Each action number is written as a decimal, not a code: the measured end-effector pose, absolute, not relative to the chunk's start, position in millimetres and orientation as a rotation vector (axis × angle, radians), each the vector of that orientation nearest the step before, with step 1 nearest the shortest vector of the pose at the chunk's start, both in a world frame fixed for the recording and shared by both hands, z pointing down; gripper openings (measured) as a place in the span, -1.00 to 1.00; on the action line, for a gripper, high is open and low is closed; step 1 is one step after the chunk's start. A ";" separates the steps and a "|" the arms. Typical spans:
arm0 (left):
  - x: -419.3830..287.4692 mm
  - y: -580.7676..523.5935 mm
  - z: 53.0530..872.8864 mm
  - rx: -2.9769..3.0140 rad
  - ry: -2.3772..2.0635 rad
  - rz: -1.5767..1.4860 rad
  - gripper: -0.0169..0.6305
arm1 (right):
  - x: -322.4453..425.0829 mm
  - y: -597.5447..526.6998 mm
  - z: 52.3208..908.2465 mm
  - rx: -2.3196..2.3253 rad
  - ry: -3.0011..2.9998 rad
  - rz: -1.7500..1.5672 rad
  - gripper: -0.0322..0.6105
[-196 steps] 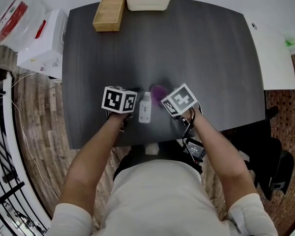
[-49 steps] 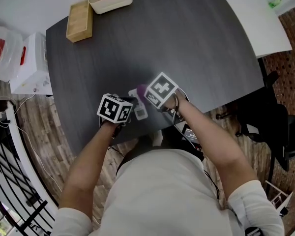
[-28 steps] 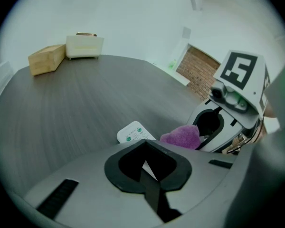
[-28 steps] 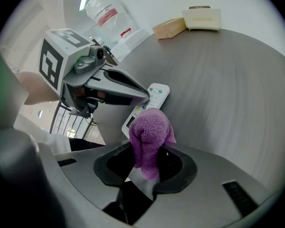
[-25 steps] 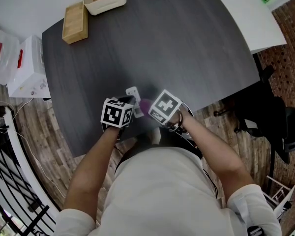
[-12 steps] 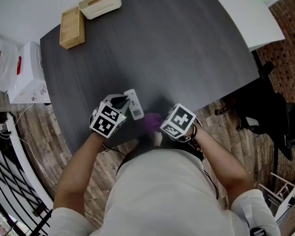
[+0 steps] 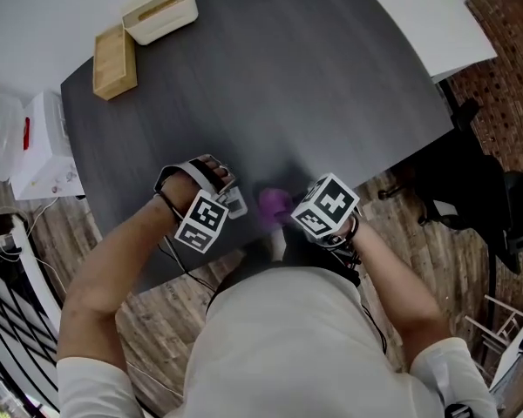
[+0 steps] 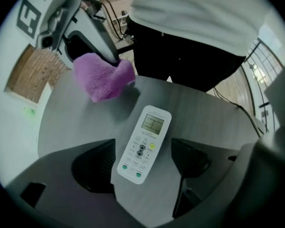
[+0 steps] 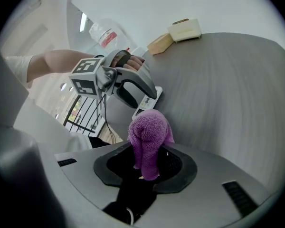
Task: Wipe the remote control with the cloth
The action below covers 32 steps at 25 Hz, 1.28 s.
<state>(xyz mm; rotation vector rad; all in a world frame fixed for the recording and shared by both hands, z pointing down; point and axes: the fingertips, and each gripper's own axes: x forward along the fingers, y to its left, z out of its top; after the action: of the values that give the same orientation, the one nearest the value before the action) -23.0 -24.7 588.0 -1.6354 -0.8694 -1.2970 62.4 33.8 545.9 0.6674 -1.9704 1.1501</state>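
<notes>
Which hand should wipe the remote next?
Right. The right gripper is shut on the purple cloth; the left gripper has just opened its jaws wide, the remote lying loose between them.

**Legible Markings: None in Plain Text**

- Cube (image 7: 200, 223) on left gripper (image 8: 143, 167): black-and-white square markers on the faces; no letters or digits.
- Cube (image 7: 328, 207) on right gripper (image 9: 147, 163): same kind of square markers; no letters or digits.
- Remote control (image 8: 143, 144): small display with faint segment outlines near the top, no figure readable; fine print beside the buttons, too small to read.
- White box (image 7: 44, 159) off the table's left edge: red and small coloured marks, illegible.
</notes>
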 end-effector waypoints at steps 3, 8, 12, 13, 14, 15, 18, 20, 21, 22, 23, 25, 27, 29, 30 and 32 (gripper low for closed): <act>-15.6 -26.2 594.2 -1.548 -0.956 -1.309 0.11 | 66.9 38.1 547.6 0.679 -1.966 1.165 -0.52; -22.7 -18.8 607.1 -1.436 -1.072 -1.401 0.07 | 74.2 43.1 550.1 0.698 -1.966 1.199 -0.52; -28.2 -18.2 607.9 -1.504 -1.052 -1.473 -0.18 | 84.3 41.4 548.9 0.719 -1.970 1.198 -0.52; -27.9 -18.2 606.9 -1.577 -1.021 -1.508 -0.19 | 86.2 40.2 547.9 0.725 -1.975 1.199 -0.52; -26.2 -17.7 604.5 -1.686 -0.981 -1.552 -0.20 | 88.1 38.1 546.5 0.734 -1.983 1.197 -0.52; -22.5 -16.5 600.4 -1.832 -0.934 -1.598 -0.21 | 90.0 34.9 544.4 0.747 -1.994 1.192 -0.52; 1.4 -15.8 574.6 -2.519 -0.731 -1.667 -0.22 | 96.4 20.3 535.6 0.813 -2.044 1.158 -0.52; 20.4 -23.5 541.1 -3.128 -0.562 -1.516 -0.22 | 98.7 7.8 527.8 0.868 -2.089 1.126 -0.52; 26.7 -29.9 521.5 -3.426 -0.484 -1.347 -0.23 | 99.2 0.9 523.3 0.894 -2.112 1.109 -0.52; 29.8 -36.9 502.1 -3.699 -0.423 -1.120 -0.23 | 99.5 -6.6 518.5 0.920 -2.135 1.087 -0.52; 29.8 -43.3 484.3 -3.933 -0.386 -0.849 -0.23 | 99.7 -14.7 513.3 0.943 -2.156 1.058 -0.52; 24.1 -50.0 458.3 -4.238 -0.396 -0.302 -0.23 | 98.2 -32.3 500.9 0.976 -2.193 0.977 -0.52; 16.1 -49.4 444.1 -4.363 -0.486 0.109 -0.23 | 91.3 -51.9 485.9 0.986 -2.228 0.879 -0.52; 8.9 -47.4 436.7 -4.399 -0.572 0.364 -0.24 | 78.8 -72.2 471.0 0.974 -2.255 0.775 -0.52; 6.0 -47.4 433.9 -4.402 -0.593 0.457 -0.23 | 71.3 -81.4 464.2 0.963 -2.264 0.717 -0.52; 2.0 -49.3 429.7 -4.395 -0.593 0.617 -0.23 | 55.3 -96.0 451.3 0.931 -2.278 0.579 -0.52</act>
<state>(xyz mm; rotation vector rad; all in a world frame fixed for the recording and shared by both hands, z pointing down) 2.0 -49.3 429.7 -4.3951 -0.5935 0.6169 55.3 -96.0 451.3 0.9310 -2.2784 0.5791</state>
